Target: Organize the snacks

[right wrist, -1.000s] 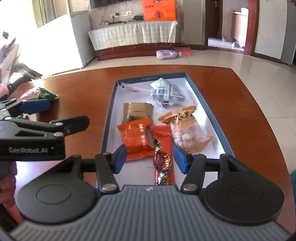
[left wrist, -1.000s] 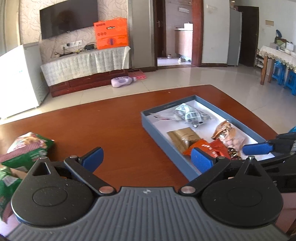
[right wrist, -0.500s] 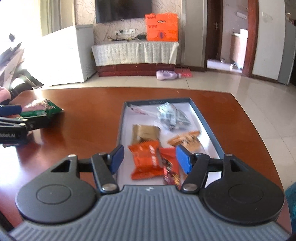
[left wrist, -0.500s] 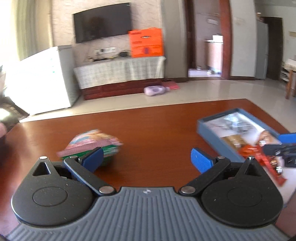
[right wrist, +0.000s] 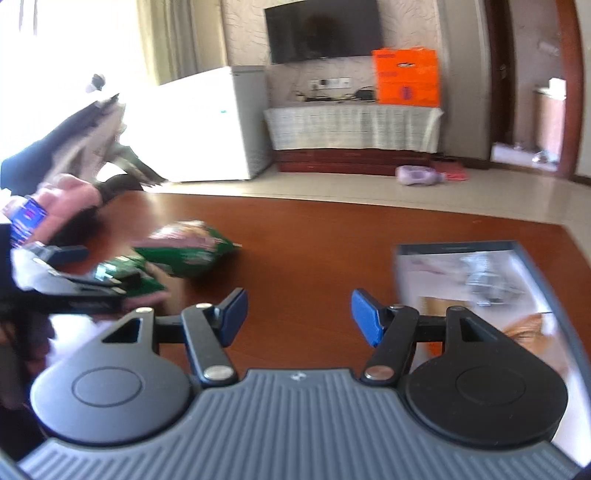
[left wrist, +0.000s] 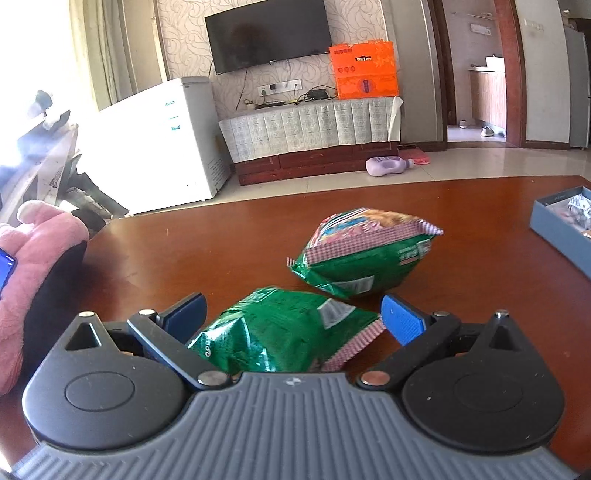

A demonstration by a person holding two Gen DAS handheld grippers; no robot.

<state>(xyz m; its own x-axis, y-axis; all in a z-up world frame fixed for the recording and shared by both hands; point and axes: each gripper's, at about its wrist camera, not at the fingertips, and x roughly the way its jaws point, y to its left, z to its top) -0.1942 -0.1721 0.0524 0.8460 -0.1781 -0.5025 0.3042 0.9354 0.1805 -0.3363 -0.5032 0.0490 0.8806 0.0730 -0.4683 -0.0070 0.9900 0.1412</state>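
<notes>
Left gripper [left wrist: 291, 314]: jaws wide around near green snack bag [left wrist: 284, 332] — not pressing, ready to grip.
Right gripper [right wrist: 295, 314]: half open, empty.

A television [left wrist: 269, 33] hangs above an orange box [left wrist: 365, 70]; a white fridge [left wrist: 162, 140] stands beside.

On your table [left wrist: 240, 240] two snack bags lie left of the tray [right wrist: 524, 258]: the near bag [left wrist: 280, 328] sits between your left gripper's [left wrist: 293, 314] spread jaws, the far bag [left wrist: 365, 251] just behind it. Your right gripper [right wrist: 299, 314] hangs between bags and tray.
</notes>
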